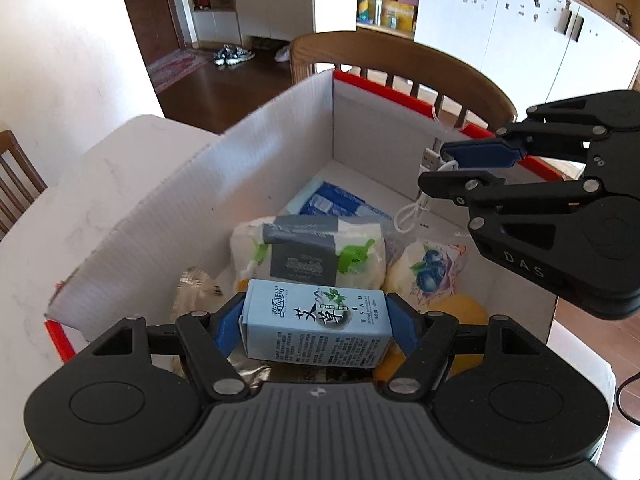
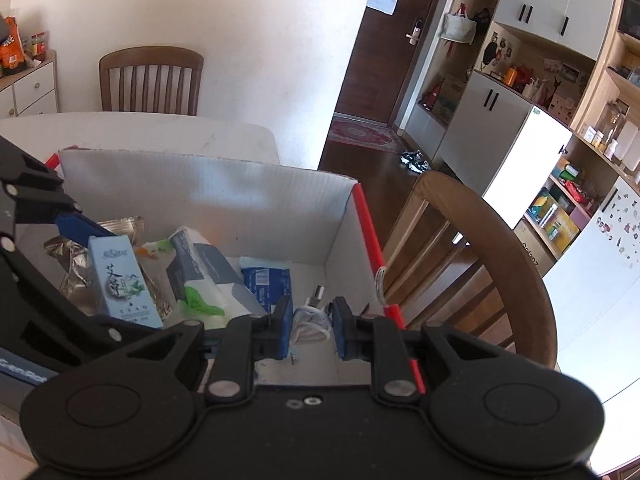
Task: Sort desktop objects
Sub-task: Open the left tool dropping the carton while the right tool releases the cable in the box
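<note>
My left gripper (image 1: 314,322) is shut on a light blue carton (image 1: 316,326) and holds it over the open white cardboard box (image 1: 280,148). The carton also shows in the right wrist view (image 2: 120,280). My right gripper (image 2: 311,326) is over the box's right side, its blue pads around a coiled white cable with a plug (image 2: 312,322). In the left wrist view the right gripper (image 1: 448,168) holds that white cable (image 1: 416,208) dangling. Inside the box lie a tissue pack with a grey label (image 1: 304,252), a blue packet (image 1: 336,200) and a blueberry-print bag (image 1: 432,268).
The box has red-edged rims (image 2: 366,220) and stands on a white table (image 2: 160,128). A wooden chair (image 2: 500,240) stands close behind the box's far side. Another chair (image 2: 150,80) stands at the table's far end. A yellow object (image 1: 460,316) and foil bags (image 2: 72,256) lie in the box.
</note>
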Demonstrator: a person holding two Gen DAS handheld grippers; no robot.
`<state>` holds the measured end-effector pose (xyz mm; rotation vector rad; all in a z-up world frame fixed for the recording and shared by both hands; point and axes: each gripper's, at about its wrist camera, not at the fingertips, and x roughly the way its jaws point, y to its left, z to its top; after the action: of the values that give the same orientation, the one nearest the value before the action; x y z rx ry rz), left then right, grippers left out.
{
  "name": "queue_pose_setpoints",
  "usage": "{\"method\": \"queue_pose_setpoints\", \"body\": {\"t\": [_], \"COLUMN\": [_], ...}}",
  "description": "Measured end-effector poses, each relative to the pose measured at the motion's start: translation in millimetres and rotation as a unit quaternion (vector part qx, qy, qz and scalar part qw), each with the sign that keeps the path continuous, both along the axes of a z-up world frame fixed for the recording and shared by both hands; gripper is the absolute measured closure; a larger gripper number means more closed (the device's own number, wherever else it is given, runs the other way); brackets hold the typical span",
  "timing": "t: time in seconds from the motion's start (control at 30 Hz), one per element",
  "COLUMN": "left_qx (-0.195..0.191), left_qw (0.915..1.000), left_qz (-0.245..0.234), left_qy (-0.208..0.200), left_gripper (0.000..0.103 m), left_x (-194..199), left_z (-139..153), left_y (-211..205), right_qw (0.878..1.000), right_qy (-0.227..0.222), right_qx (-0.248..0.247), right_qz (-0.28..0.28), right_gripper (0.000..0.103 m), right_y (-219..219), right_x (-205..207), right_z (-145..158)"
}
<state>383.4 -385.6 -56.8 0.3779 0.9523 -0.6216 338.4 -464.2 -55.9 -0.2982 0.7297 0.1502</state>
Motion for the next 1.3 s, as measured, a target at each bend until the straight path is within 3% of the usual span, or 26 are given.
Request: {"method": "queue_pose_setpoints", "body": {"t": [0.2, 0.4, 0.57, 0.77, 1.07, 1.3], "left_qx": [0.010, 0.004, -0.018, -0.044, -0.080, -0.086], "left_qw": [0.9998, 0.9996, 0.9994, 0.9986, 0.9962, 0.9958], "left_qz": [0.000, 0.008, 0.018, 0.022, 0.036, 0.031], "left_qy": [0.018, 0.027, 0.024, 0.020, 0.005, -0.010], "left_gripper": [0.030, 0.030, 0.021, 0.021, 0.021, 0.021], "left_x": [2.1, 3.5, 1.3, -5.8, -24.4, -37.6], "left_z": [-7.9, -8.7, -1.3, 7.7, 24.7, 31.6], "left_y": [-4.6, 0.4, 6.7, 16.8, 35.8, 48.4], "right_qw": [1.000, 0.999, 0.998, 0.996, 0.994, 0.991], "right_qy": [0.011, 0.015, 0.017, 0.028, 0.042, 0.068], "right_qx": [0.014, 0.039, 0.060, 0.087, 0.105, 0.117], "right_qz": [0.011, 0.013, 0.012, 0.006, 0.004, 0.003], "right_gripper": [0.077, 0.060, 0.049, 0.042, 0.041, 0.039], "right_y": [-0.7, -6.7, -13.0, -23.3, -25.1, -16.7], "right_x": [-4.6, -9.4, -15.0, -20.9, -28.8, -33.6], "right_z": [0.8, 6.3, 11.0, 18.6, 24.0, 28.0]}}
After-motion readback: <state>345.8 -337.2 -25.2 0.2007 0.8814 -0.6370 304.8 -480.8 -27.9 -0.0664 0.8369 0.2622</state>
